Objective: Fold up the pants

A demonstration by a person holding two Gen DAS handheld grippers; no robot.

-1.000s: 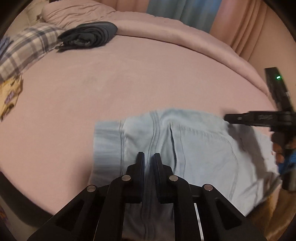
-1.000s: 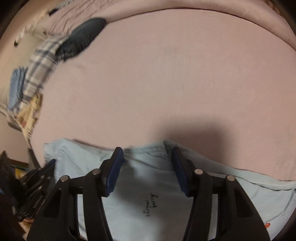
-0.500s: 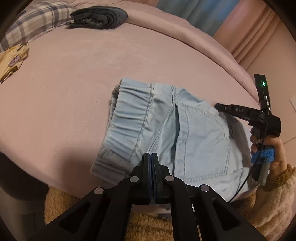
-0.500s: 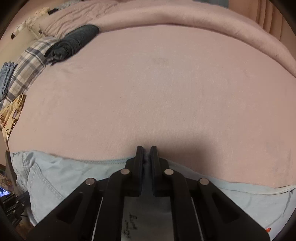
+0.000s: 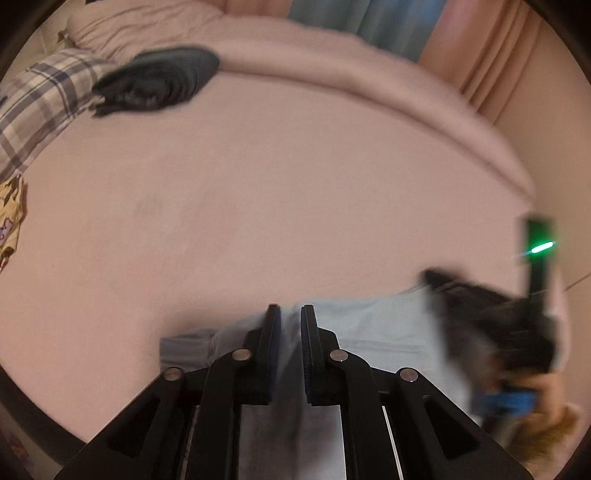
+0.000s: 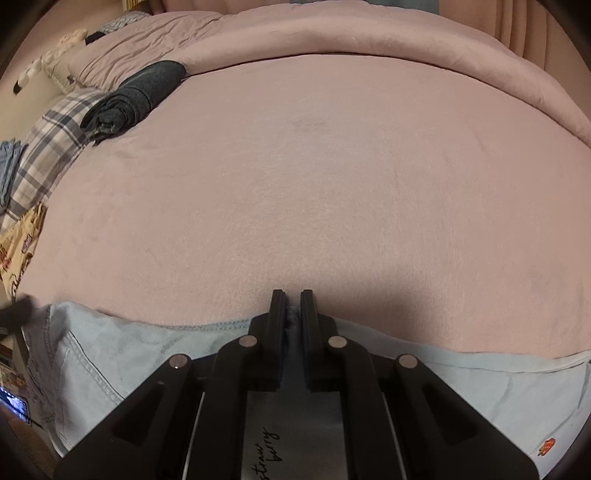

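Pale blue pants (image 6: 122,354) lie along the near edge of the pink bed (image 6: 332,192), at six o'clock in both views. Half a second ago the left gripper (image 5: 287,317) was pressed fully shut; now its fingers pinch a fold of the pants. The right gripper (image 6: 293,306) stays clenched on the pants' edge. Folded dark clothes (image 6: 136,98) remain at ten o'clock.

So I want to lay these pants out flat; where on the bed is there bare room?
The pink bedspread is bare between the light blue pants at the near edge and the rolled duvet behind. The left side is crowded: dark folded garment, plaid pillow.
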